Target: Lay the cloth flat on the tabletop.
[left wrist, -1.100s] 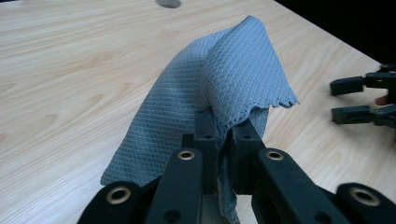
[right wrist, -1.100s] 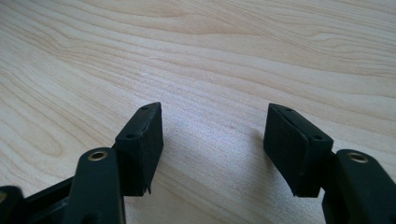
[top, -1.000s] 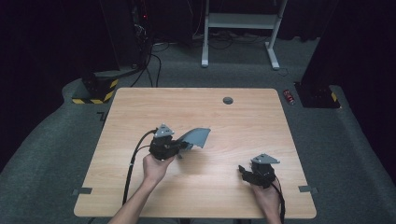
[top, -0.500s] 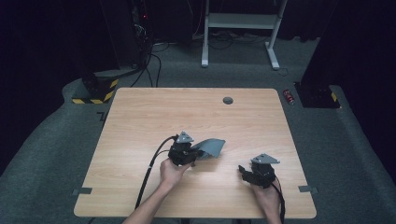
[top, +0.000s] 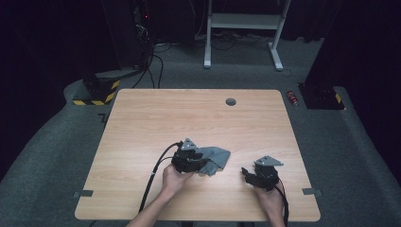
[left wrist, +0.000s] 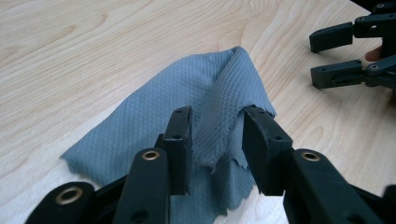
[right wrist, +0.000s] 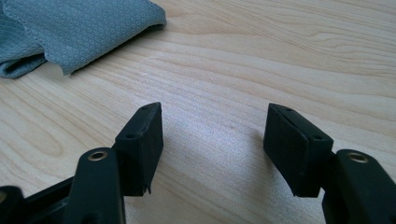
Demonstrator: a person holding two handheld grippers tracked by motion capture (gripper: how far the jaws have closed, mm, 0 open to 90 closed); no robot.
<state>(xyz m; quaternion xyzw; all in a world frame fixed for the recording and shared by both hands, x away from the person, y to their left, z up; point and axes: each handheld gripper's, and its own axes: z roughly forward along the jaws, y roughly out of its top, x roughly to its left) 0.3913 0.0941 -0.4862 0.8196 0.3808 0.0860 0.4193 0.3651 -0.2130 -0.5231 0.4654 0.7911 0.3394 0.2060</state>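
Note:
A grey cloth (top: 216, 158) lies crumpled on the wooden table (top: 189, 113), near its front middle. My left gripper (top: 203, 164) rests at the cloth's left edge. In the left gripper view its jaws have just been opening, and my left gripper (left wrist: 217, 121) stands open. A raised fold of the cloth (left wrist: 154, 107) stands between the pads with a gap on each side. My right gripper (top: 247, 175) sits to the right of the cloth, apart from it, and points left. My right gripper (right wrist: 215, 126) is open over bare wood, with the cloth (right wrist: 79, 28) beyond it.
My right gripper (left wrist: 315, 60) also appears past the cloth in the left gripper view. A round cable hole (top: 231, 101) sits near the table's far edge. The left gripper's cable (top: 153, 179) trails off the front edge. A white desk frame (top: 241, 21) stands on the floor behind.
My left hand moved right and down, bringing the cloth from a lifted hang onto the table. Its jaws went from shut on the cloth to open. The right hand stayed still.

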